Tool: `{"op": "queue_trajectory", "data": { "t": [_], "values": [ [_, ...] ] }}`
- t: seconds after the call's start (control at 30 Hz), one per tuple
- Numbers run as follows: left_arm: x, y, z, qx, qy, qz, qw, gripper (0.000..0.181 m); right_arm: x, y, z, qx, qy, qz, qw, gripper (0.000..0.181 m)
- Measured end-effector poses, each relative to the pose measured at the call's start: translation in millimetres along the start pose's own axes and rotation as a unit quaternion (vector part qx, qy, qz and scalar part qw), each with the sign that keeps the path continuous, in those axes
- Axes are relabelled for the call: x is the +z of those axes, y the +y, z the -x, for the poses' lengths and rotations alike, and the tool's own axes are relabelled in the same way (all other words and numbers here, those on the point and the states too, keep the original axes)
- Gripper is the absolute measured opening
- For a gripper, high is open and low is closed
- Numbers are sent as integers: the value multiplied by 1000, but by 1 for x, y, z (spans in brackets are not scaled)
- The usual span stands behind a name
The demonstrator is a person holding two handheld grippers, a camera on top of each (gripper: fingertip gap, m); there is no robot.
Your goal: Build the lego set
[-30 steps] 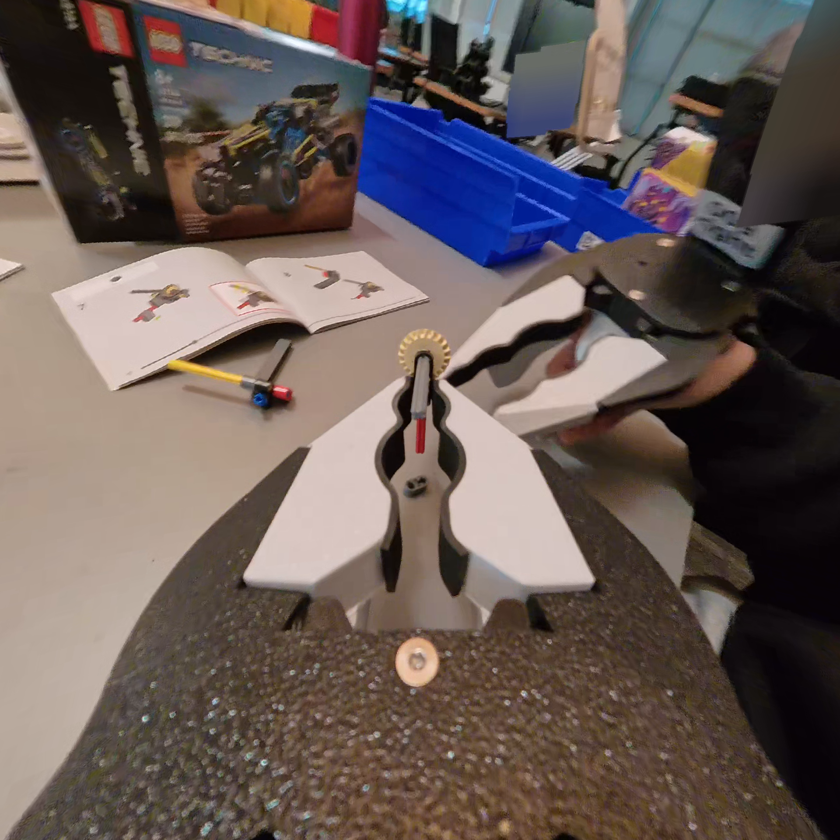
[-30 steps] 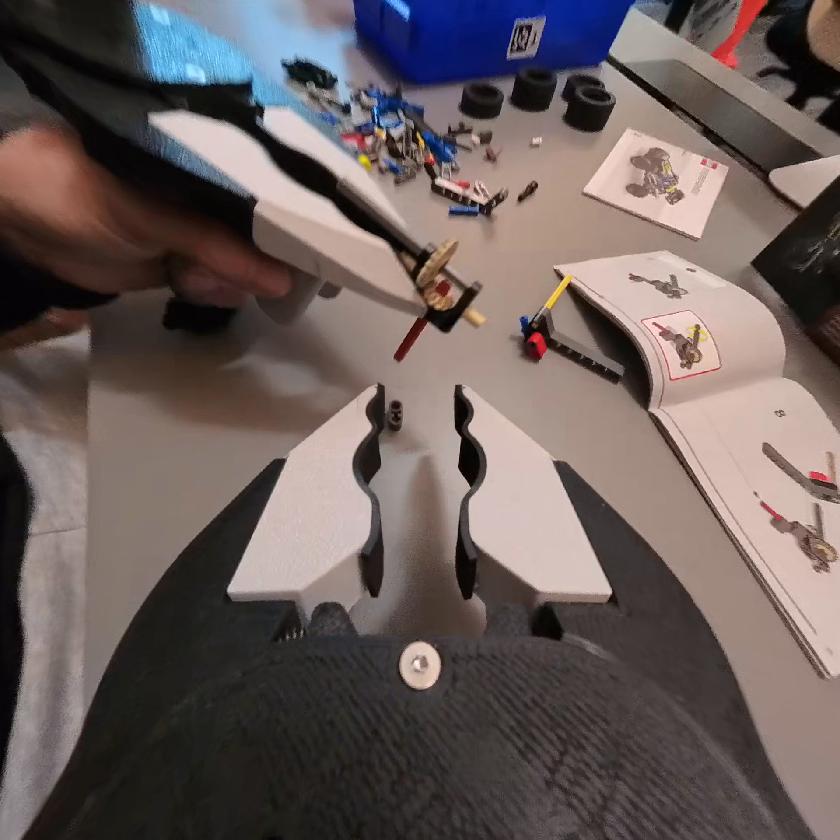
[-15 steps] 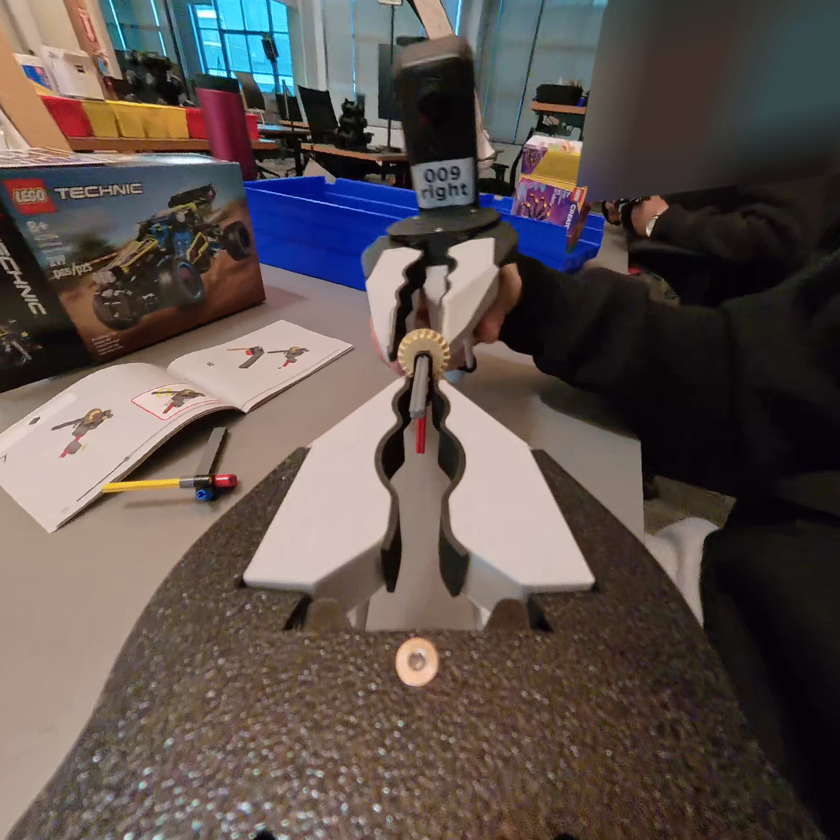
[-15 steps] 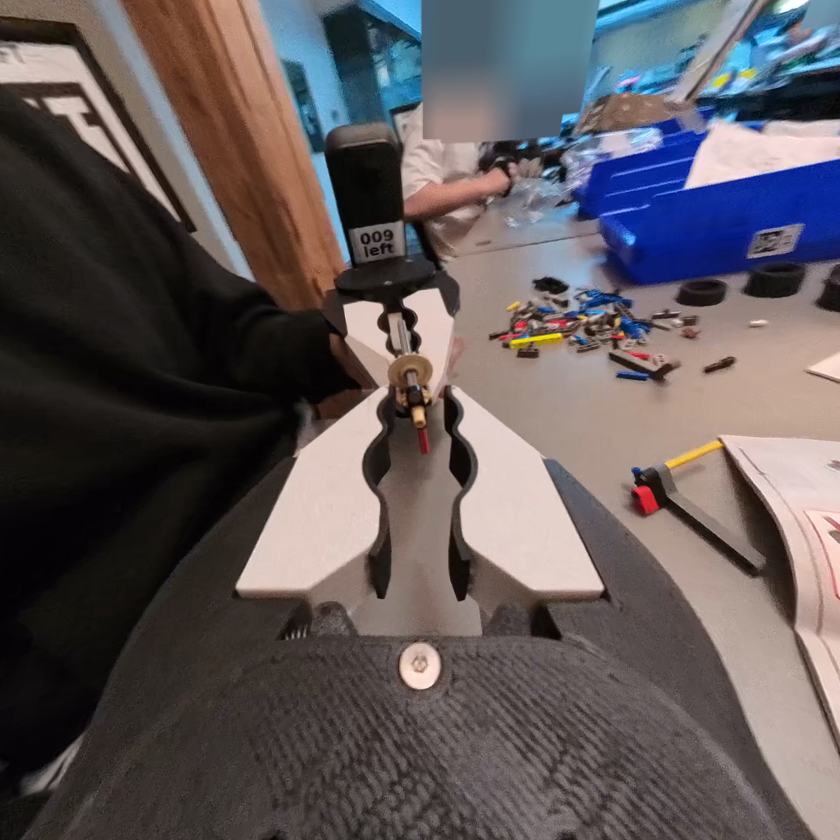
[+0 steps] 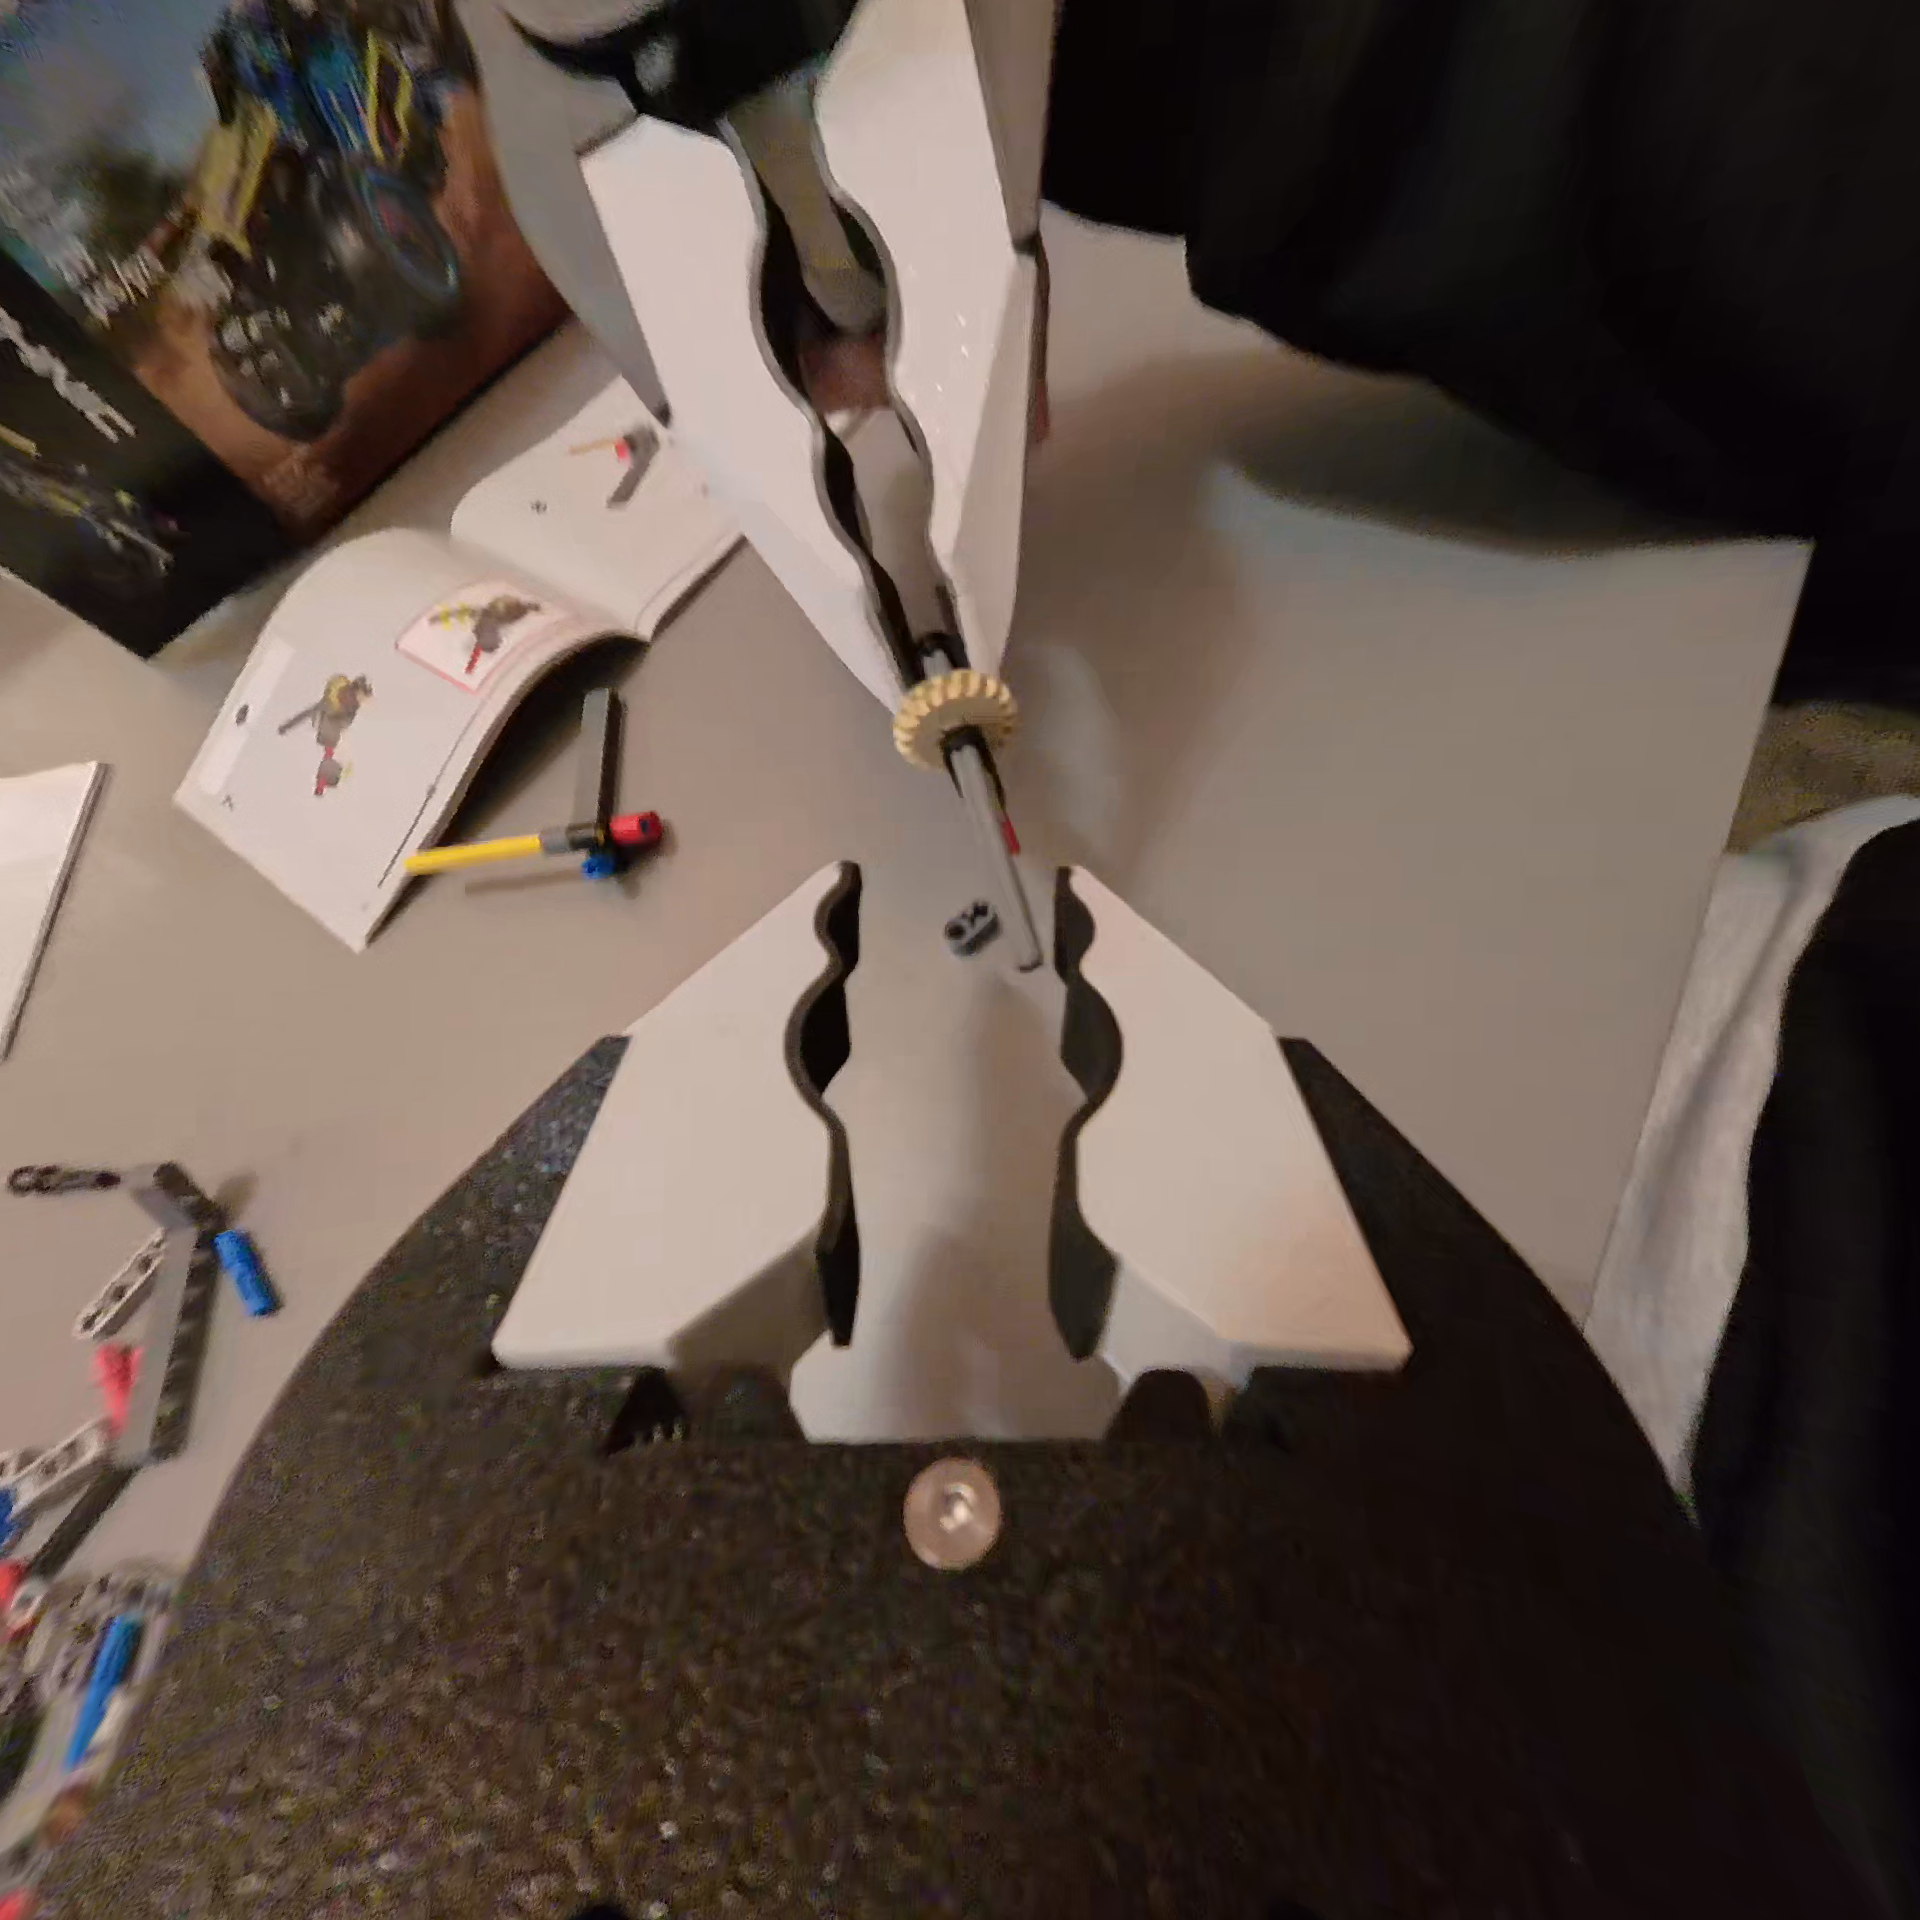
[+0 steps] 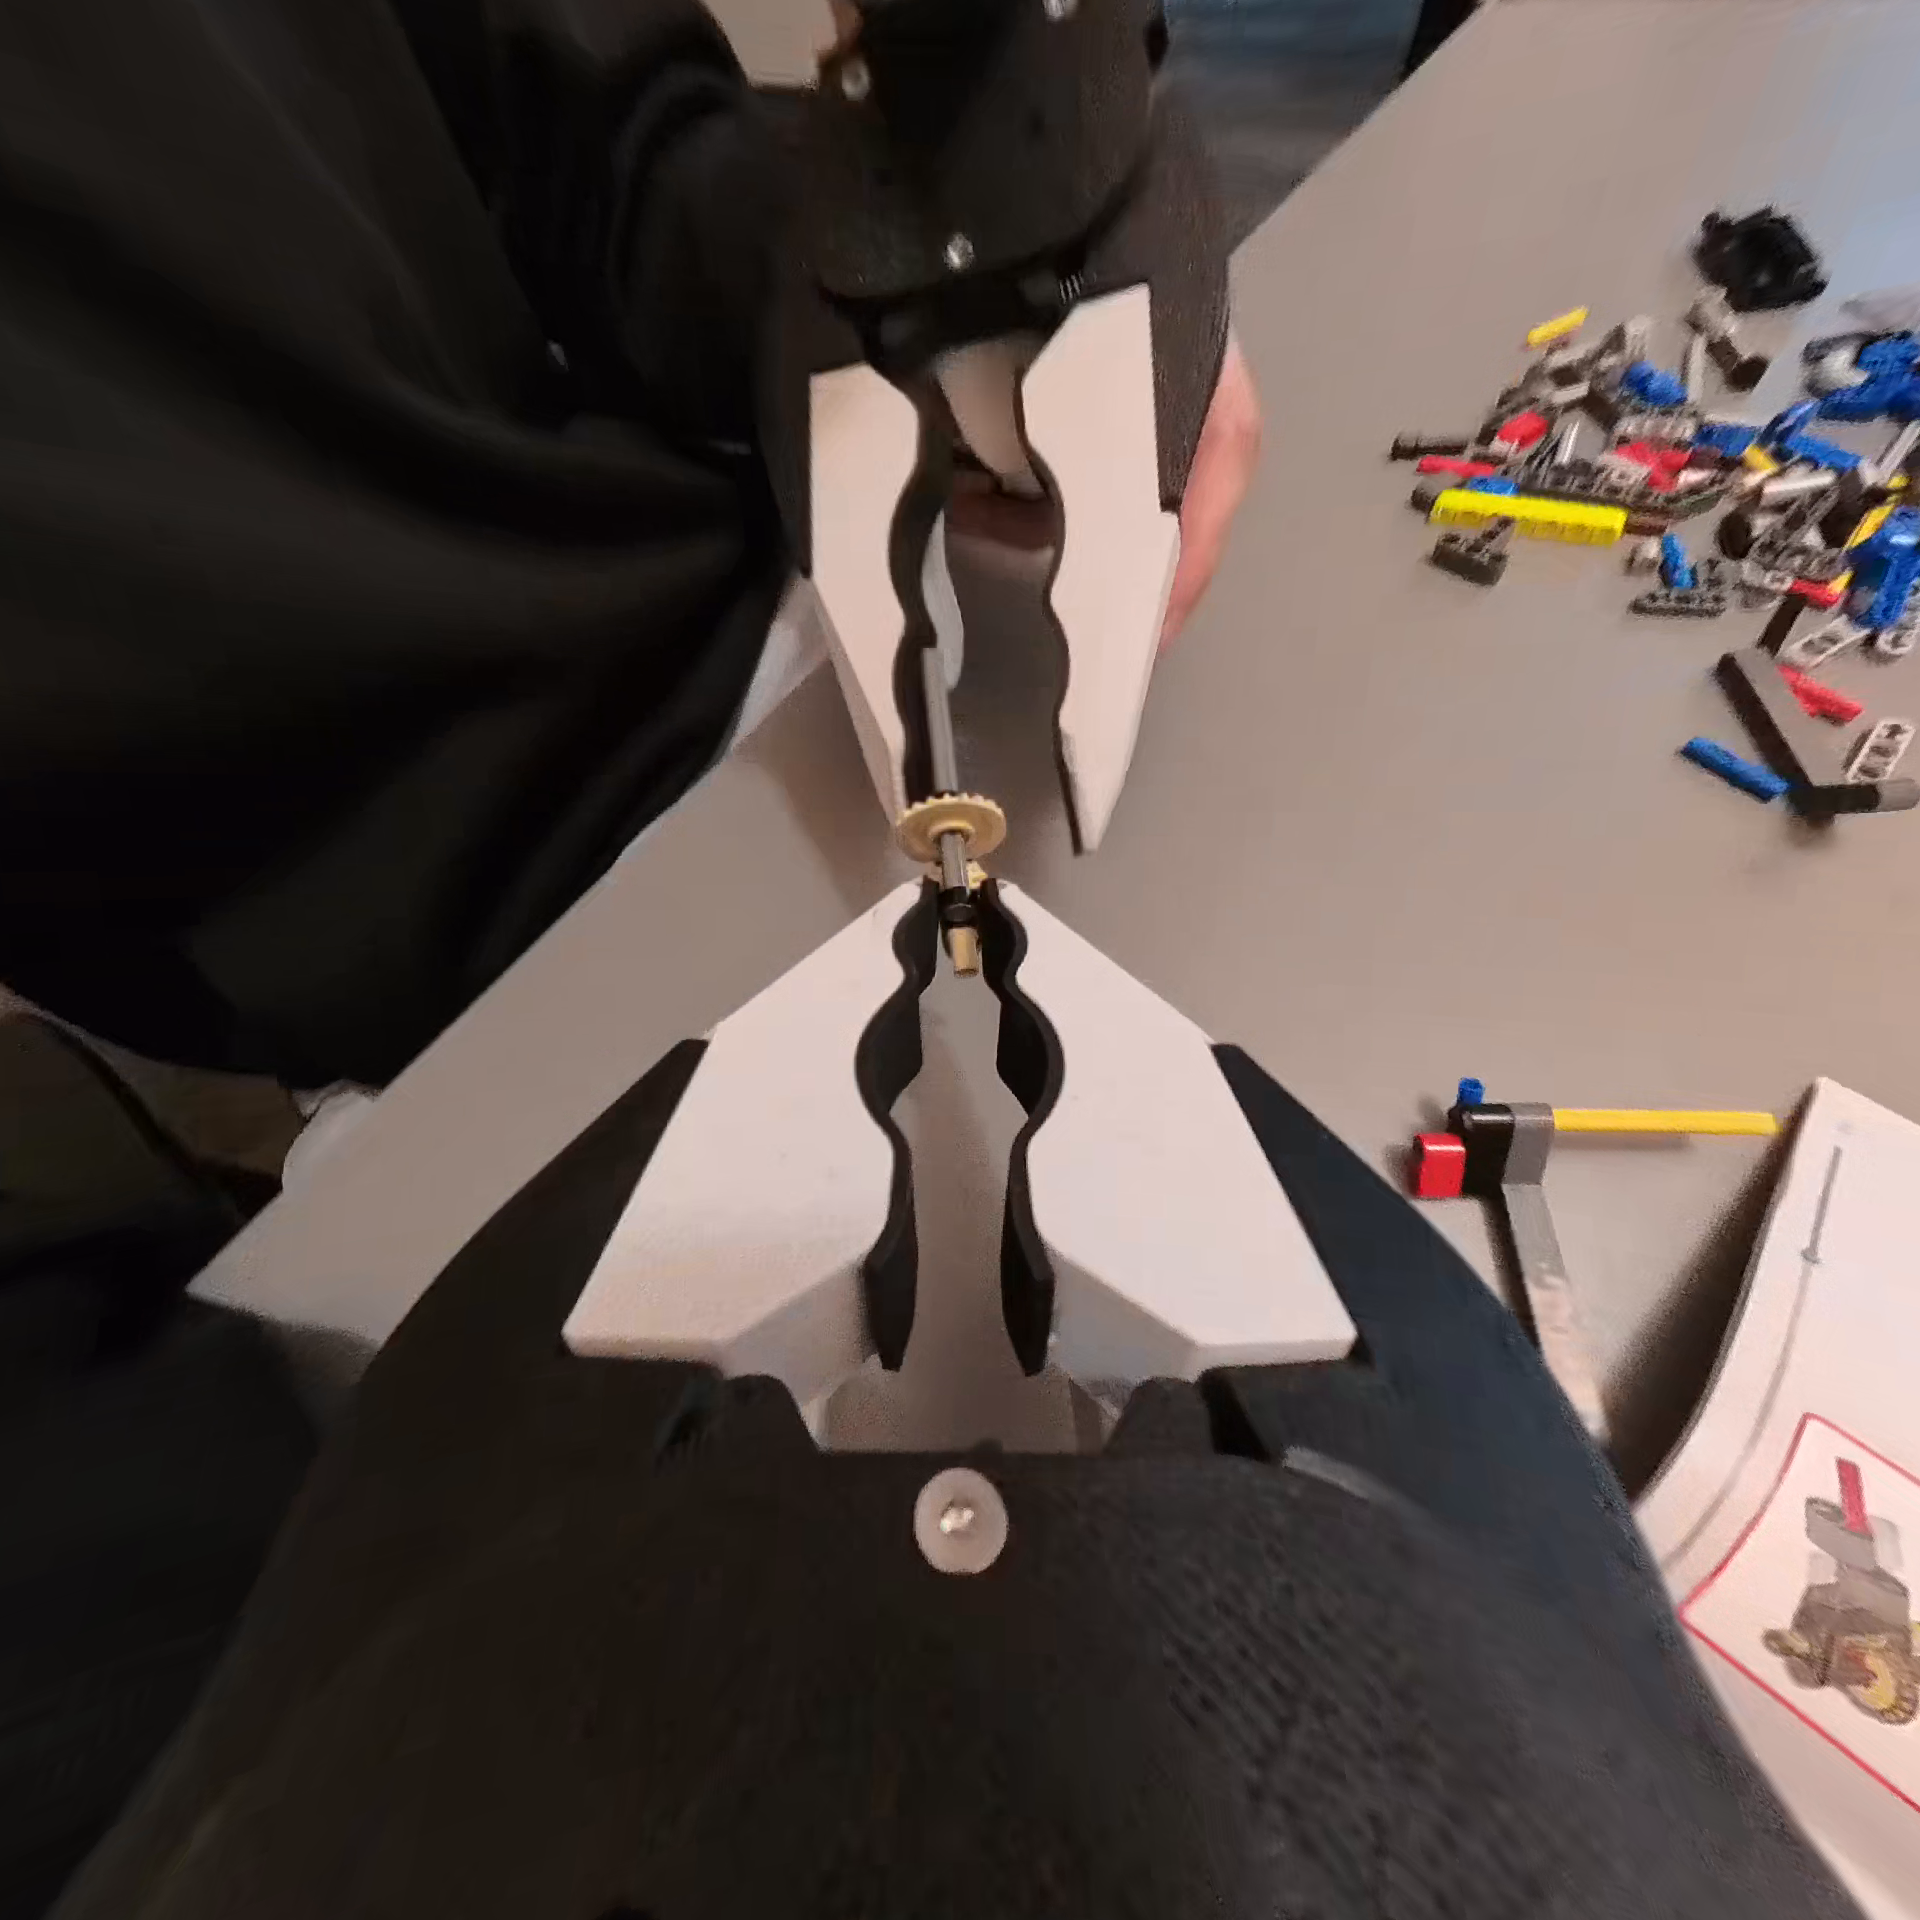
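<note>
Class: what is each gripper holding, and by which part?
Right gripper pinches the grey axle with tan gear by its black connector end; left gripper holds nothing.

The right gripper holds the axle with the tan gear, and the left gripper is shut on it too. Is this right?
Not quite. The left gripper is open, its jaws apart beside the axle, as the left wrist view shows. The right gripper does hold the axle with the tan gear.

The axle assembly (image 6: 951,847) passed from left to right hand-held gripper (image 6: 956,894).
</note>
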State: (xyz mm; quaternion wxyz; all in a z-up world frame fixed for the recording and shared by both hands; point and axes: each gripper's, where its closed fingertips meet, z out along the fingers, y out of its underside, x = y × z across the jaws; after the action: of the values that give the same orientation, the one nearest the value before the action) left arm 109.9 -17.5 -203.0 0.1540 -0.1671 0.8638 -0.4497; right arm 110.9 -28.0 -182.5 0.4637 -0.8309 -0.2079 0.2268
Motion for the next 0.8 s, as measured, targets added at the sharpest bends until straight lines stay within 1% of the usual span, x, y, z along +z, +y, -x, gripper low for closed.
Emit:
{"op": "queue_trajectory", "data": {
  "t": [0.07,0.13,0.23,0.3,0.33,0.4,0.5,0.57,0.63,0.7,0.73,0.8],
  "values": [
    [1,7,1,0,-7,41,999,41,0,-1,-7,-12,-5,-4,1000,6],
    [3,9,-3,-10,-3,57,998,47,2,-2,-4,-13,-33,-10,999,6],
    [6,15,-5,-13,-10,74,997,46,5,9,-6,-30,-40,15,999,6],
    [7,14,-4,-17,-20,56,998,41,7,10,-2,-44,-55,3,997,6],
    [7,12,-5,-20,-18,42,999,35,7,10,-2,-52,-57,-5,997,6],
    [8,12,-5,-23,-26,21,999,34,9,9,-3,-71,-61,-24,995,5],
    [12,16,-5,-32,-41,10,999,31,13,17,-8,-89,-52,-7,995,6],
    [17,19,-6,-48,-51,14,997,32,13,17,-8,-99,-54,-3,994,5],
    [20,21,-2,-68,-77,17,995,32,13,17,-7,-109,-53,1,993,5],
    [21,17,0,-88,-95,0,992,23,14,17,-8,-111,-51,-2,992,5],
    [22,14,1,-100,-100,-9,990,22,14,17,-9,-111,-50,-5,993,5],
    [24,13,-2,-116,-94,-9,989,17,13,17,-10,-105,-50,-9,993,5]
  ]
}}
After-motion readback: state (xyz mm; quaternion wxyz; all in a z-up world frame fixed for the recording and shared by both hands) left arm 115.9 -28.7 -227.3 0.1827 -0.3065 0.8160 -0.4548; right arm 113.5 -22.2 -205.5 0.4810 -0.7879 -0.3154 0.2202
